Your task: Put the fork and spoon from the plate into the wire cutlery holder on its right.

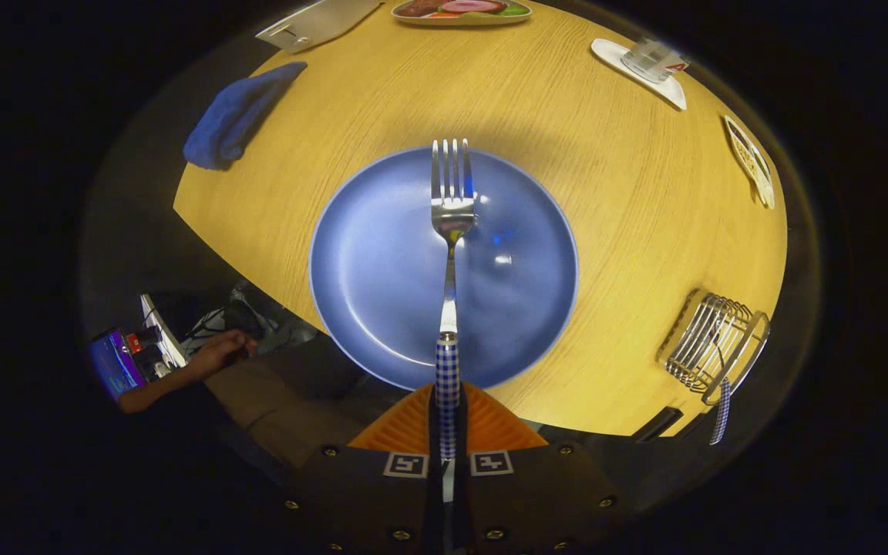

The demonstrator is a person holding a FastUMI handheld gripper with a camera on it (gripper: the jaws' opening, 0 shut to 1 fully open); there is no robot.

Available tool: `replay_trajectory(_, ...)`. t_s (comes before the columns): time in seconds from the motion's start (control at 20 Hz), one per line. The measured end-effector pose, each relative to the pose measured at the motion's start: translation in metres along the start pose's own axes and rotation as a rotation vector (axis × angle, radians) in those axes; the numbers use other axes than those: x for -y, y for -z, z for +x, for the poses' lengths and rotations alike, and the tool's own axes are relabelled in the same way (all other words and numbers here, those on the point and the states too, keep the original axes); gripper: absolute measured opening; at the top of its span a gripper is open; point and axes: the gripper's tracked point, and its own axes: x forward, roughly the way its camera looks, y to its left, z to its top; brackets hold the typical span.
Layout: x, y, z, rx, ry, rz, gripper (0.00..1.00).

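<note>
Now jaws pinch checkered fork (450,254) handle — steel tines over round glossy blue plate (382,277); wire holder (710,339) rightward.

hand-held gripper (448,420) clamped on fork (450,231) handle, tines over blue plate (367,270), wire cutlery holder (710,339) at right on counter (629,193)

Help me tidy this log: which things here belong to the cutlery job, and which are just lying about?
Job: fork clamped in the claw, plate, wire cutlery holder with a checked handle already in it.
Lying about: blue cloth, glass, food plate.
</note>
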Motion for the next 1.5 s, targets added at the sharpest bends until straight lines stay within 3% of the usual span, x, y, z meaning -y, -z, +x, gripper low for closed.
replay_trajectory(0.5, 0.051, 0.043, -0.041, -0.042, -0.004, 0.033, 0.05)
replay_trajectory(0.9, 0.118, 0.101, -0.073, -0.129, 0.064, 0.104, 0.05)
replay_trajectory(1.1, 0.125, 0.114, -0.085, -0.136, 0.039, 0.146, 0.05)
replay_trajectory(1.5, 0.179, 0.139, -0.096, -0.261, 0.073, 0.219, 0.05)
